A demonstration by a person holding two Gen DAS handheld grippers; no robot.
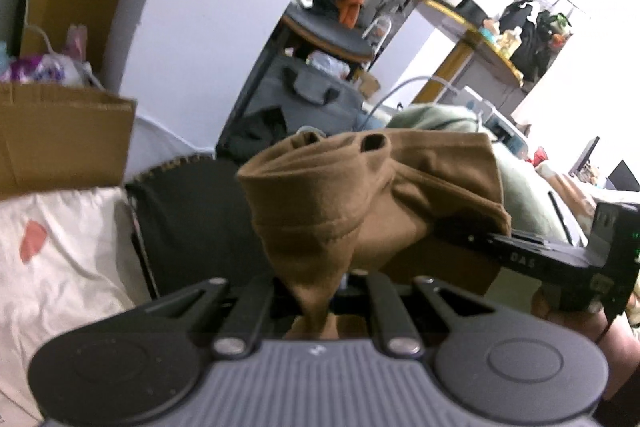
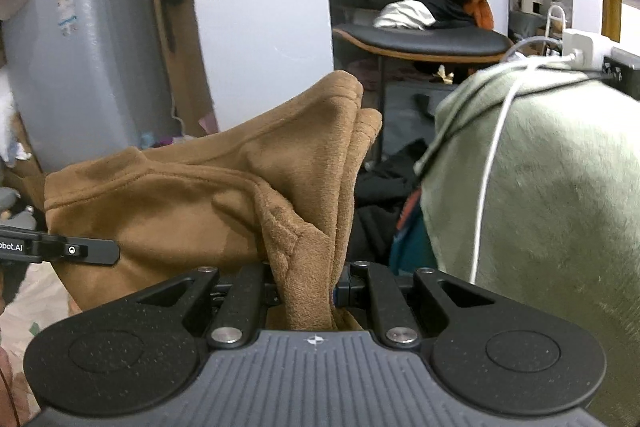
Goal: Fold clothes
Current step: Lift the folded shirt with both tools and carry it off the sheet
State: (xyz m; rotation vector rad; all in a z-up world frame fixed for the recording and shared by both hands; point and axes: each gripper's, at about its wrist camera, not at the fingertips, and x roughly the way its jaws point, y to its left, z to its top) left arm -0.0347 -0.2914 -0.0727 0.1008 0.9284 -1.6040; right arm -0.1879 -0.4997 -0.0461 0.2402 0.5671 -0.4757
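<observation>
A brown fleece garment (image 1: 344,199) hangs bunched between both grippers. In the left wrist view my left gripper (image 1: 316,291) is shut on a gathered fold of it, and the cloth rises above the jaws and hides the fingertips. The right gripper's body (image 1: 560,259) shows at the right edge, beside the same cloth. In the right wrist view my right gripper (image 2: 308,287) is shut on another fold of the brown garment (image 2: 224,195). The left gripper's arm (image 2: 60,251) pokes in from the left, against the cloth.
A pale green blanket (image 2: 540,195) with a white cable (image 2: 492,163) bulges at the right. A cardboard box (image 1: 60,139) and white bedding (image 1: 60,259) lie left, with dark cloth (image 1: 192,219) beside them. Behind stands a chair (image 2: 424,43) piled with orange clothes.
</observation>
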